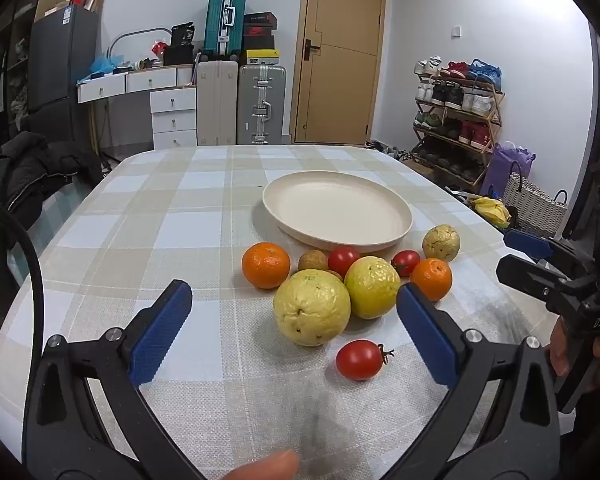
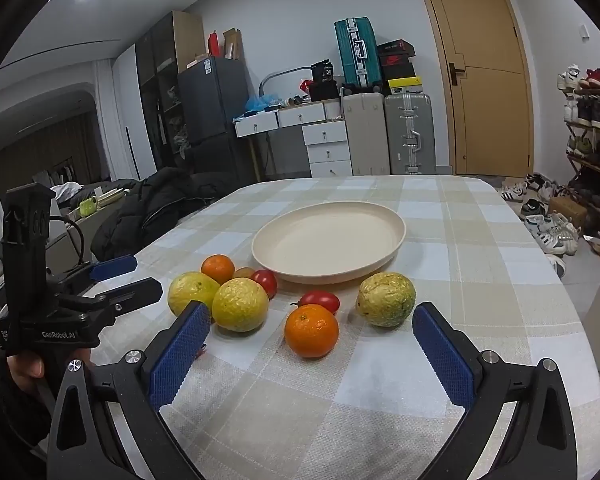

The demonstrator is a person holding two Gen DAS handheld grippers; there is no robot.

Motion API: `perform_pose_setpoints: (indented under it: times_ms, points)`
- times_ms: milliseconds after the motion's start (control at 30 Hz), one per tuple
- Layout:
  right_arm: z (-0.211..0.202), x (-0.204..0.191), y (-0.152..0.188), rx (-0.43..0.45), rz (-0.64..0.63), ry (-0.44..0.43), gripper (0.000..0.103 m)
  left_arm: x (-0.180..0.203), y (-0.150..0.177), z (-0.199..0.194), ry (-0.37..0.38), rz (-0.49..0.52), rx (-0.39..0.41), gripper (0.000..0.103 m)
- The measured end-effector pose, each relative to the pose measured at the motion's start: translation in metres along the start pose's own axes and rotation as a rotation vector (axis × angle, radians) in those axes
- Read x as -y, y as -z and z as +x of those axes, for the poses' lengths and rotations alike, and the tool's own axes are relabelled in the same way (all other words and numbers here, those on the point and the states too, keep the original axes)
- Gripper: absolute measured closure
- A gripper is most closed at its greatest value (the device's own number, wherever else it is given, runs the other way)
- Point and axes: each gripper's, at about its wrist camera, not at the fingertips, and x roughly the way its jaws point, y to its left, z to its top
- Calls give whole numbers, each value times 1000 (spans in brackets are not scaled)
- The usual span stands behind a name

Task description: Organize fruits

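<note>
An empty cream plate (image 1: 337, 209) (image 2: 329, 235) sits mid-table with loose fruit in front of it. In the left wrist view a big yellow guava (image 1: 311, 313) lies between the wide-apart blue pads of my left gripper (image 1: 294, 300), which is open and holds nothing; a red tomato (image 1: 360, 359) lies near the right pad. Behind are a second guava (image 1: 372, 287), two oranges (image 1: 265, 265) (image 1: 431, 279) and small tomatoes. My right gripper (image 2: 311, 318) is open above the table, with an orange (image 2: 311, 330) just ahead of it and a greenish guava (image 2: 385, 299) to its right.
The checked tablecloth (image 1: 172, 216) covers a rounded table. A black jacket (image 1: 28, 176) lies off its left edge. Suitcases (image 1: 260, 104), drawers, a door and a shoe rack (image 1: 456, 120) stand behind. The other gripper's handle, held by a hand, shows at each view's side.
</note>
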Motion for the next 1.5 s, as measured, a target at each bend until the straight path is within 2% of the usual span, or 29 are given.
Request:
perform_pose_setpoints:
  times_ms: [200, 400, 1500]
  points:
    - [5, 3, 0, -15, 13, -3, 0, 2, 0, 1, -20, 7, -5, 1]
    - [0, 0, 1, 6, 6, -2, 0, 1, -1, 1, -12, 7, -3, 1]
    - [0, 1, 0, 5, 6, -5, 0, 4, 0, -2, -8, 20, 1, 1]
